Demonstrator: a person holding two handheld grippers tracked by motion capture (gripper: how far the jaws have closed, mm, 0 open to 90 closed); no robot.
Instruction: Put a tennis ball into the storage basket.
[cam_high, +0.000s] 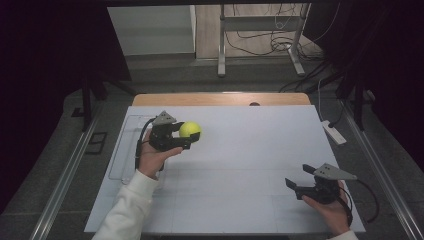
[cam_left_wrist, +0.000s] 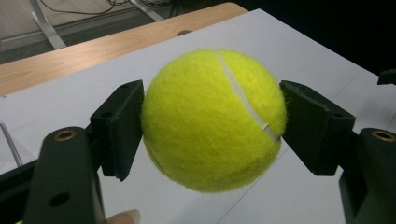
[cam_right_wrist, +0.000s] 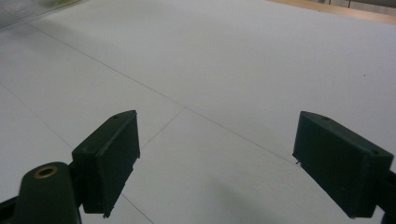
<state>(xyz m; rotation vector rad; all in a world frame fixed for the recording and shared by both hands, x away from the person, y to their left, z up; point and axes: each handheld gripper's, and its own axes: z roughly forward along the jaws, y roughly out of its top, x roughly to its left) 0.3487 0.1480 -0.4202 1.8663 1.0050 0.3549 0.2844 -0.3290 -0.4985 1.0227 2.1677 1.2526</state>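
Ball: a yellow-green tennis ball (cam_left_wrist: 212, 119), felt-covered with a pale curved seam, was held above the white table (cam_high: 240, 150) at its left, just right of a clear tray (cam_high: 122, 150).
Left gripper: the left gripper (cam_high: 192, 136) was pinching the ball, one black pad pressed on each side at about the widest part; in the left gripper view the ball bulged well past the pads (cam_left_wrist: 122, 126) above and below.
Left hand: a hand (cam_high: 155, 157) in a white sleeve carried this gripper from below, jaws pointing toward the table's middle.
Right gripper: the right gripper (cam_high: 298, 181) rested low near the table's front right, its jaws spread wide with nothing between them; the right gripper view showed bare table surface between the pads.
Handling, weight: judged light, easy to carry in one gripper.
Handling, stiffness: judged hollow and springy, so it should give a little under the pads rather than crush.
Handling, surface: the fuzzy felt probably offers good friction against the pads.
Handling, risk: being round, it would likely roll or bounce if released onto the flat table.
Where to hold: across the middle, pads on opposite sides; an off-centre pinch could squeeze it out.
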